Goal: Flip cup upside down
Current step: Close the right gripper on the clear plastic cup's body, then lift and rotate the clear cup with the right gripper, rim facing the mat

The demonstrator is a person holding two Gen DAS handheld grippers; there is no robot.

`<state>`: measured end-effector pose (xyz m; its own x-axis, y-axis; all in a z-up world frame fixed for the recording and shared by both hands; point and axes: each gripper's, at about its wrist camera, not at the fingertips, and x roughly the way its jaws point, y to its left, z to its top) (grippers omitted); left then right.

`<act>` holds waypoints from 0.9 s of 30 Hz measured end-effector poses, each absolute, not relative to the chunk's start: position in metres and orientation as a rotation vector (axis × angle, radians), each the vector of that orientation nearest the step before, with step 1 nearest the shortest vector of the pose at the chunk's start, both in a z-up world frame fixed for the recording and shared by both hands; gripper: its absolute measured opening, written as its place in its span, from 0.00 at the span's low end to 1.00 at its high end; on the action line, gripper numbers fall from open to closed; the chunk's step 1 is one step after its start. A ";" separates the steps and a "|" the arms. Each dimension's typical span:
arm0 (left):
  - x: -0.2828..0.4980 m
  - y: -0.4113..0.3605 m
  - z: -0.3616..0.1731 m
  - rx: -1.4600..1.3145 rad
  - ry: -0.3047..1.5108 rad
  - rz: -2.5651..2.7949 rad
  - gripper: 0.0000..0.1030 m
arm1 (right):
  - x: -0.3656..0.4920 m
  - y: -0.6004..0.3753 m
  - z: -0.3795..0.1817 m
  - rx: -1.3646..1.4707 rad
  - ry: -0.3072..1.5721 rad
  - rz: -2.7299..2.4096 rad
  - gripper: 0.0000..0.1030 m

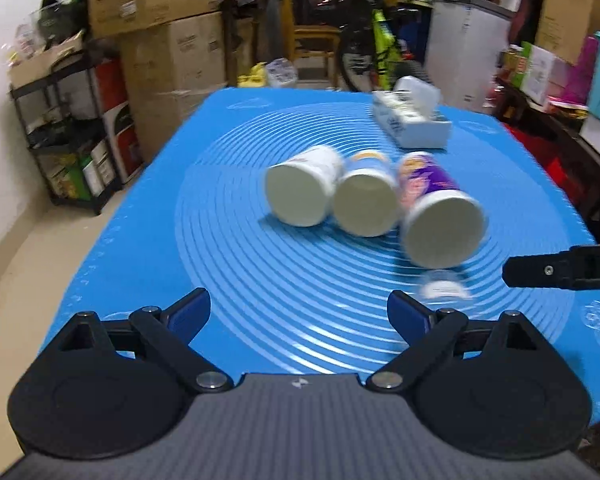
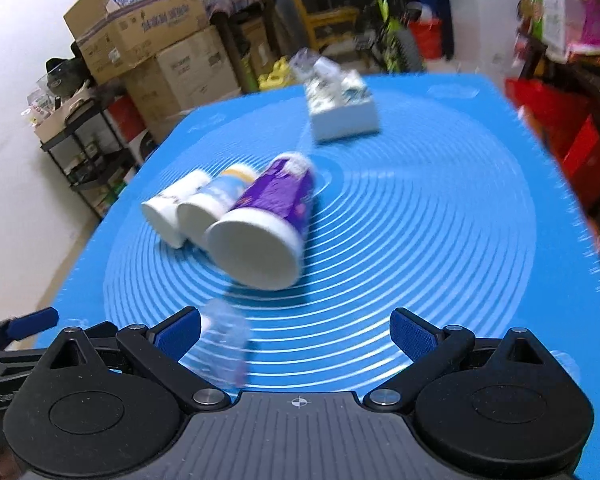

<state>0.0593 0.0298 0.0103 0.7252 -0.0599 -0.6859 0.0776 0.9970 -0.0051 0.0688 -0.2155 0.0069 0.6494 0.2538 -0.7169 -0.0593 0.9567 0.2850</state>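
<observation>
**Both grippers wide open, three cups lying on the mat**

So we had both grippers hovering low over the near end of the blue mat (image 1: pixel 260 280), pointed forward at the cups. The left gripper (image 1: pixel 299 312) had its fingers spread wide with nothing between them, only mat. Same story for the right gripper (image 2: pixel 296 330): fingers well apart, gripping nothing. In the left wrist view the right one's black finger poked in from the right edge, so the two sat side by side.

Just ahead there was a small clear blurry thing (image 2: pixel 224 344) on the mat, near the right gripper's left fingertip; we couldn't tell what it was.

Further out, three paper cups lay on their sides in a row, touching, with their round white ends facing us: the purple cup (image 2: pixel 276 200) nearest, then the light blue cup (image 2: pixel 220 196), then the white cup (image 2: pixel 176 200). All motion-blurred.

Beyond them sat a white tissue box (image 2: pixel 342 116), with stacked cardboard boxes (image 1: pixel 168 40) behind the table.
</observation>
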 end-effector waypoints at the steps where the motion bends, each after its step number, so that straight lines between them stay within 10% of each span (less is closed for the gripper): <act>1: 0.062 0.035 0.007 0.019 0.759 -0.061 0.92 | 0.074 -0.210 0.004 0.263 0.873 0.190 0.95; 15: 0.064 0.063 -0.009 -0.026 0.765 -0.034 0.92 | 0.123 -0.183 -0.031 0.473 1.094 0.183 0.90; 27: 0.062 0.062 -0.016 -0.018 0.770 -0.059 0.92 | 0.128 -0.167 -0.037 0.488 1.156 0.246 0.59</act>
